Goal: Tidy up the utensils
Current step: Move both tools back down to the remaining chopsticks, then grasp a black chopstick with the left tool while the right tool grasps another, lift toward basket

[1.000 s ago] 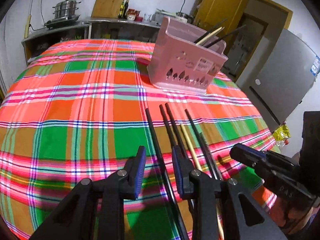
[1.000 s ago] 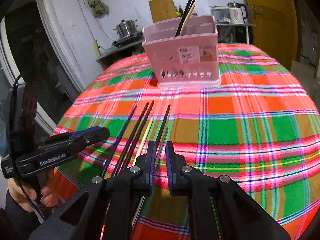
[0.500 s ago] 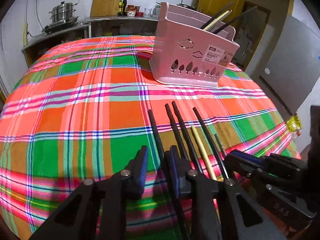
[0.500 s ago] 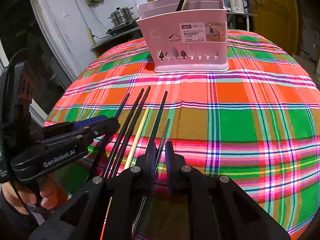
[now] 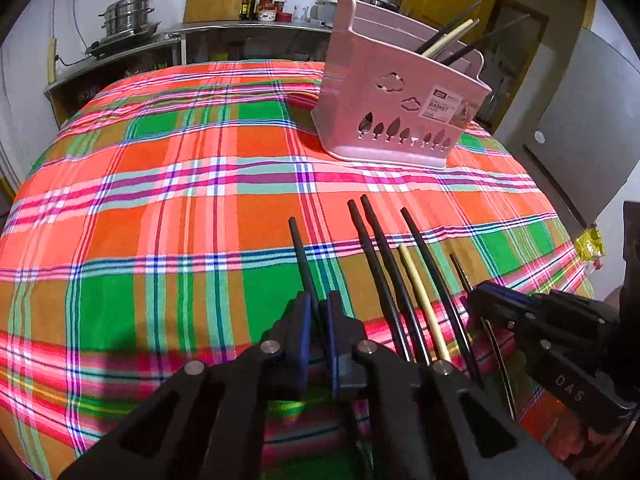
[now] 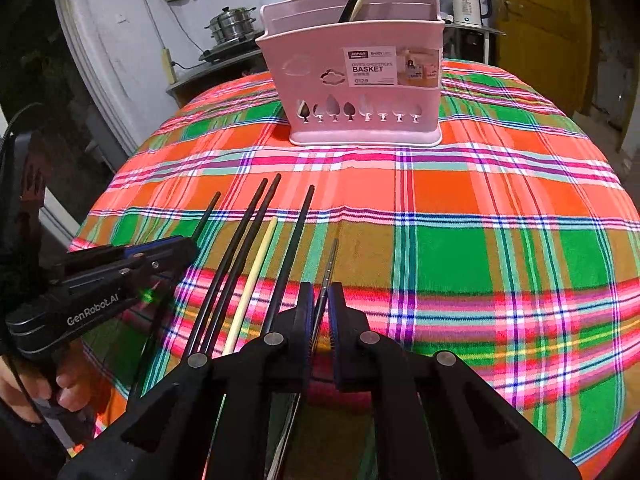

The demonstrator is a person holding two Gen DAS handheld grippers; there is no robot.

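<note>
Steel steamer pot (image 5: pixel 127 14), white kettle (image 6: pixel 466 4), yellow door (image 6: pixel 540 28) behind plaid tablecloth (image 5: pixel 160 208).

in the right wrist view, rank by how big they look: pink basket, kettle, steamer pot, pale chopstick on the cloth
1. pink basket, clearly largest.
2. pale chopstick, long but thin, and near the camera, so its rank is unsure.
3. kettle and steamer pot look about alike; both stand far back.

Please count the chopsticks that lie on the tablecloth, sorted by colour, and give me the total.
Black chopsticks: 4
Pale wooden chopstick: 1
Thin metallic chopstick: 1
Total: 6
</note>
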